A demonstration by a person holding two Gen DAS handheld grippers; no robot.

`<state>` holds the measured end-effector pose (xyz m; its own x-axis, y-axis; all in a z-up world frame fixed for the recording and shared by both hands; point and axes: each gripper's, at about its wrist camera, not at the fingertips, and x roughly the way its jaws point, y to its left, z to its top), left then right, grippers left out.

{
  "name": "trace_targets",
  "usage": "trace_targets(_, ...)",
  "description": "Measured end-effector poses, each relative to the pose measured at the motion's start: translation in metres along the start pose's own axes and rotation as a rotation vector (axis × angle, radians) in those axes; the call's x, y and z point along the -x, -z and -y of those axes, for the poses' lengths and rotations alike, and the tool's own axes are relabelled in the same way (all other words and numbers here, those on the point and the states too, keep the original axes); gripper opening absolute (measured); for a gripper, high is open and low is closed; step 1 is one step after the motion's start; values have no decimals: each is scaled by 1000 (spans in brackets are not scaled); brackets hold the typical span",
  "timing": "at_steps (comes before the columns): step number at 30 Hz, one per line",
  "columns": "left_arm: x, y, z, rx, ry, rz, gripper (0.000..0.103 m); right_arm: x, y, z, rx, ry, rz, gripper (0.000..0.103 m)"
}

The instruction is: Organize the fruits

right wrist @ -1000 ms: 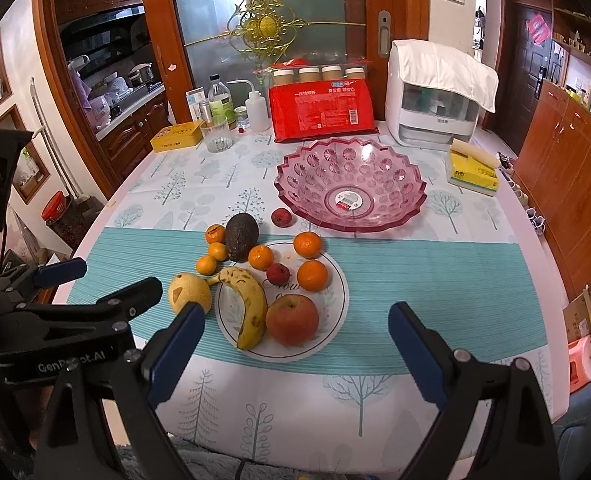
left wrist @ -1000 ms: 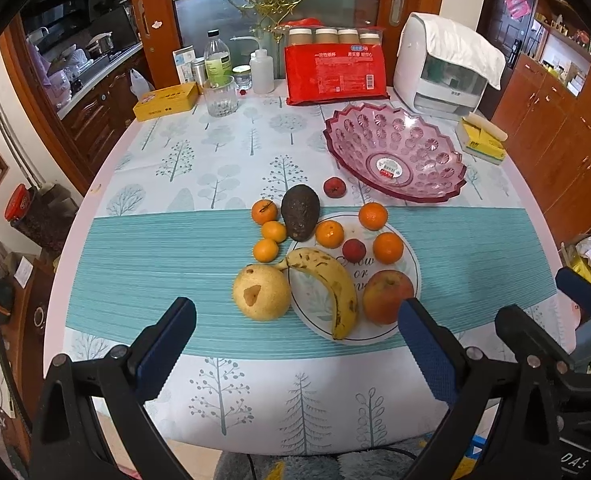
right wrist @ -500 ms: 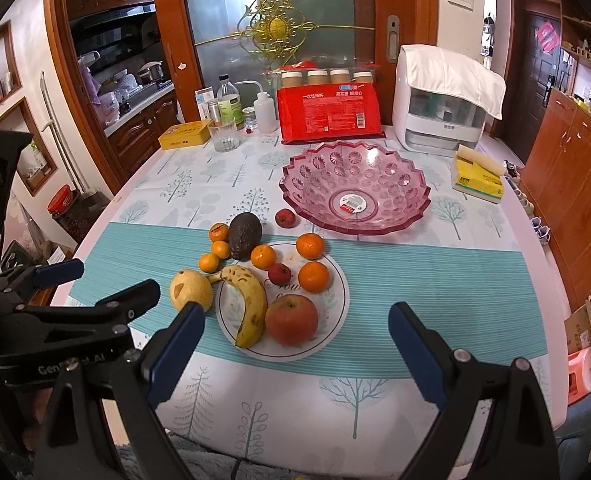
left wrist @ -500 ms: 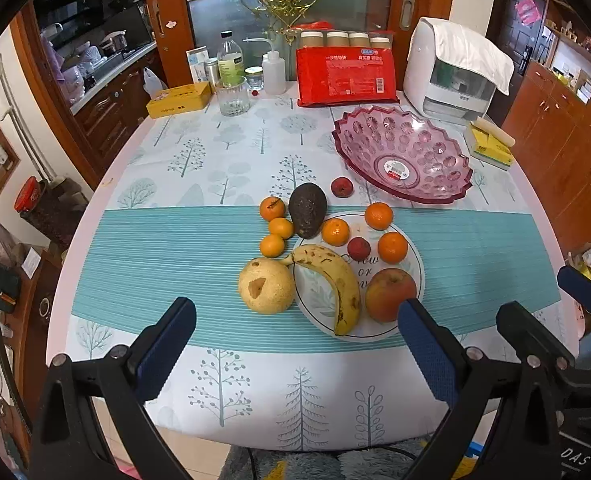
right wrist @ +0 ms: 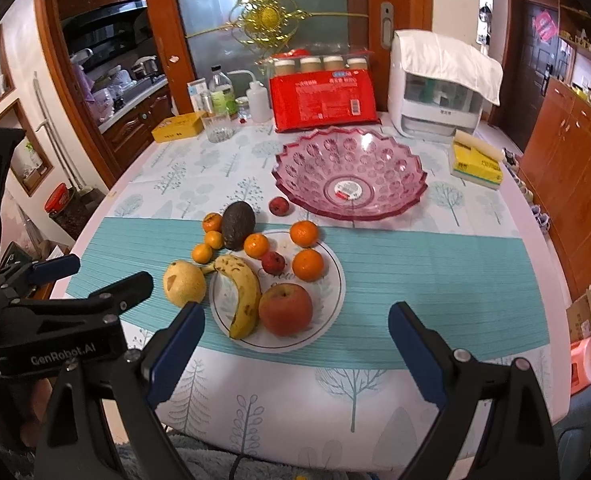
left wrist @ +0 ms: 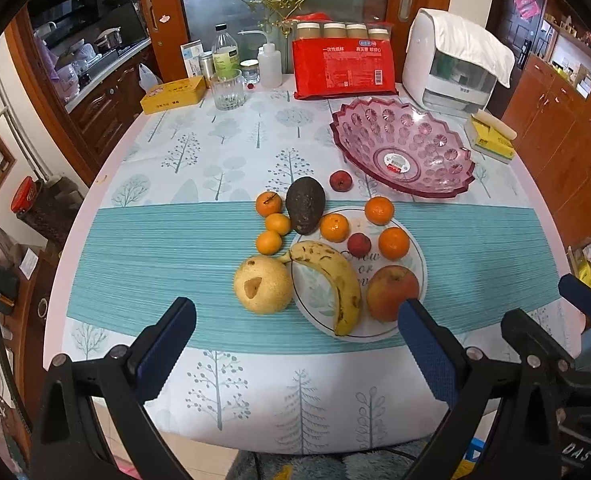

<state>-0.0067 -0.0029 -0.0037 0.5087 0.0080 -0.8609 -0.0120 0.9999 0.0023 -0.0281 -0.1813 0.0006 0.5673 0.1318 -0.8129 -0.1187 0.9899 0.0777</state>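
A white plate [left wrist: 419, 276] [right wrist: 335, 280] holds a banana [left wrist: 337, 280] [right wrist: 243, 292], a red apple [left wrist: 391, 292] [right wrist: 285, 308], tangerines and a small red fruit. Beside it on the cloth lie a yellow pear [left wrist: 261, 284] [right wrist: 183, 282], an avocado [left wrist: 305, 204] [right wrist: 237, 224], three small tangerines and another small red fruit [left wrist: 340, 180]. Behind them stands an empty pink glass bowl [left wrist: 401, 148] [right wrist: 349, 172]. My left gripper [left wrist: 295, 344] and right gripper [right wrist: 295, 344] are both open, hovering over the table's near edge, holding nothing.
At the table's back stand a red packet [left wrist: 343, 72], a white appliance [left wrist: 451, 60], bottles, a glass [left wrist: 227, 88] and a yellow box [left wrist: 173, 94]. A yellow sponge pack [left wrist: 489, 138] lies right of the bowl. Wooden cabinets line the right side.
Both grippers have edged forward and a little higher over the table, so the fruit sits slightly nearer in view. Both stay open; no fruit has moved.
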Motion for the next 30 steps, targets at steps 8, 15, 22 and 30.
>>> trace_targets(8,-23,-15,-12,-50,0,3,100,-26,-3,17,-75,4,-58,94)
trace_targets(15,-51,-16,-38,-46,12,-23,100,-52,-8,26,-76,44,-82,94)
trace_targets(22,-94,-3,-63,18,40,-112,100,-87,-7,35,-83,-4,-137,94)
trace_targets(30,-155,7,-70,65,56,-212,100,-131,2,16,5,-30,-200,94)
